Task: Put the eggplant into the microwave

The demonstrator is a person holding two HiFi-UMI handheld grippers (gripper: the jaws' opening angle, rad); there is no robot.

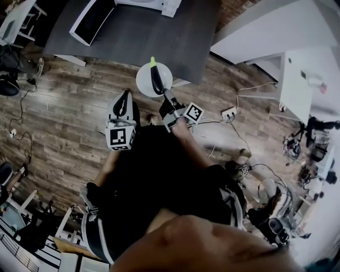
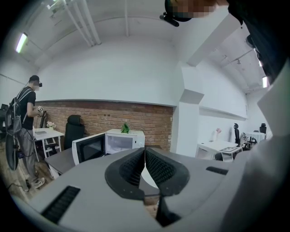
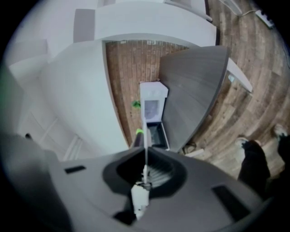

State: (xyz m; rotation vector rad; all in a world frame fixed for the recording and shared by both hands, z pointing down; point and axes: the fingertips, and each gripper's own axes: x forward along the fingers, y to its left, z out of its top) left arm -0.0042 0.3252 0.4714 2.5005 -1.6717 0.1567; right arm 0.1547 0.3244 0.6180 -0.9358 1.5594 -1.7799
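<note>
- Down in the head view, the right gripper point(image 1: 168, 100) holds a white plate point(image 1: 143, 81) out in front of the body, right by the near edge of the dark table point(image 1: 159, 37). The eggplant point(image 1: 155, 79) lies on that plate, with its green tip pointing toward the table.
- The same view has the microwave point(image 1: 95, 16) at the far side of the table with its door swung open, well apart from the plate.
- The right gripper view catches the plate edge-on, so it's just a thin white line running up between the jaws. The jaws are clamped on its rim. Only the green tip and a sliver of dark eggplant peek out beside that line.
- The left gripper point(image 1: 126, 96) hangs just beside the right one over the wood floor point(image 1: 69, 106), not touching the plate.
- Its own view shows the jaws closed together, with the ribbed pads point(image 2: 131, 167) meeting at the tips and empty.
- The left gripper view also picks up stuff the head view doesn't:
  - a brick wall point(image 2: 154, 122) behind the microwave
  - a small green thing point(image 2: 125, 128) on top of the microwave
  - a black office chair point(image 2: 73, 129)
  - a person point(image 2: 25, 122) standing off to the left by a white desk point(image 2: 45, 134)
</note>
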